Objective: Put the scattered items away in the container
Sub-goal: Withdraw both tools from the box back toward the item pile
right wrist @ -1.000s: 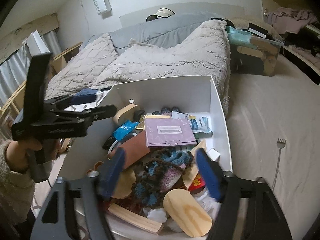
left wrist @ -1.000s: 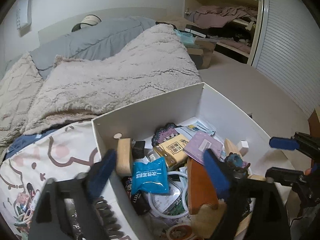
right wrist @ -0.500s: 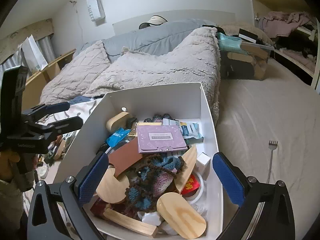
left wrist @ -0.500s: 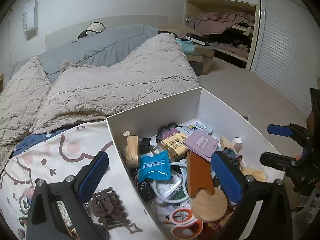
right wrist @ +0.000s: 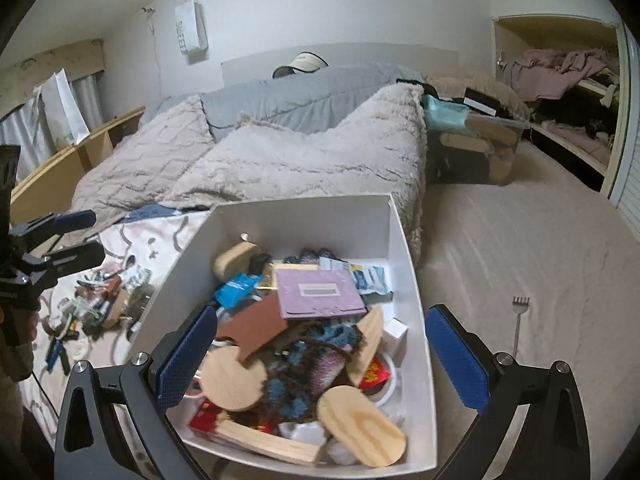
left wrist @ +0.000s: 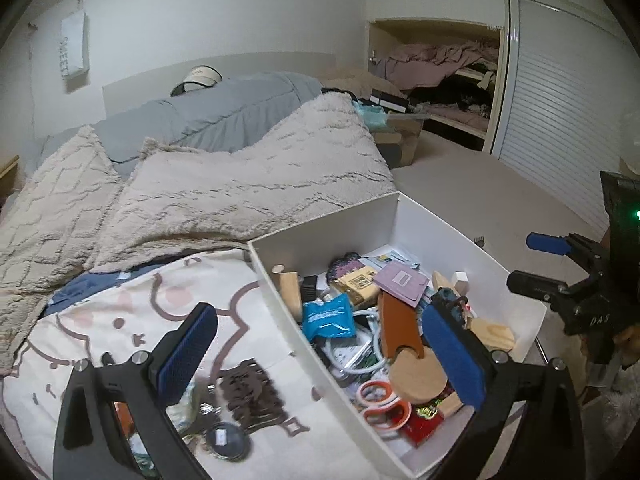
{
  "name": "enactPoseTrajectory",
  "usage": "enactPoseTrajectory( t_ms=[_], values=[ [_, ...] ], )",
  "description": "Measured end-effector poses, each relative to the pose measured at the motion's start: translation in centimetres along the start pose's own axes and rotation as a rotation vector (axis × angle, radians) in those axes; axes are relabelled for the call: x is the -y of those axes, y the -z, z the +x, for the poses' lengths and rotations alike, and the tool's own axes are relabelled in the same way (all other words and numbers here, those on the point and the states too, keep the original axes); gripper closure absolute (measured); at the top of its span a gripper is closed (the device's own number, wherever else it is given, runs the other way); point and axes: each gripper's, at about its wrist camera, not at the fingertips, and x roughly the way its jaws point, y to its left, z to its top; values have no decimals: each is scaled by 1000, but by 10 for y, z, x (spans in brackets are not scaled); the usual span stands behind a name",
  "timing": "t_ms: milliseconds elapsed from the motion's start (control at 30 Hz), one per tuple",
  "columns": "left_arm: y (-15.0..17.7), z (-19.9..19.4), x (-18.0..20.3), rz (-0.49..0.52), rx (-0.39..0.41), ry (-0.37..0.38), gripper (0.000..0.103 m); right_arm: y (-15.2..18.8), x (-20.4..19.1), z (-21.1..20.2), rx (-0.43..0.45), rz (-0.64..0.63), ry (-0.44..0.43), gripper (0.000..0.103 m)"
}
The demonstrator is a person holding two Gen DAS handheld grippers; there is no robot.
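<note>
On a bedroom bed, the right gripper (right wrist: 320,364) hangs spread and empty over the crammed white box (right wrist: 312,216), while the left gripper (left wrist: 320,356) — also spread, holding nothing — straddles the box wall. Leftover clutter (right wrist: 100,304) (a brown hair clip (left wrist: 252,396) among it) lies just beside the box; best approached low, one item at a time.

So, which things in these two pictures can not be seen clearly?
- Brown hair claw on the sheet, left wrist view: motion blur smears it.
- Small items pile beside the white box, right wrist view: too small and blurred to name.
- Items low in the box: covered by the knitted piece and wooden boards.
- Back scratcher: its handle end is hidden behind the right gripper fingers.
</note>
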Motion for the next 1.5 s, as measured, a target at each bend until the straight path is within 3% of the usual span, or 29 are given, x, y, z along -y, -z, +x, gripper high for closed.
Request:
enactPoseTrajectory(
  t_ms=[433,933,1500],
  values=[
    [19,-88,-44,-54,91,-45,0,-16,-91,-58,79,-55,-69,0],
    [71,-191,-113,-93,173,-156,0,-2,-203,-78,110,-107,-147,0],
    [145,-230,-178,-139,188,-335,0,37,-268,-56,87,-112,-127,0]
  ],
)
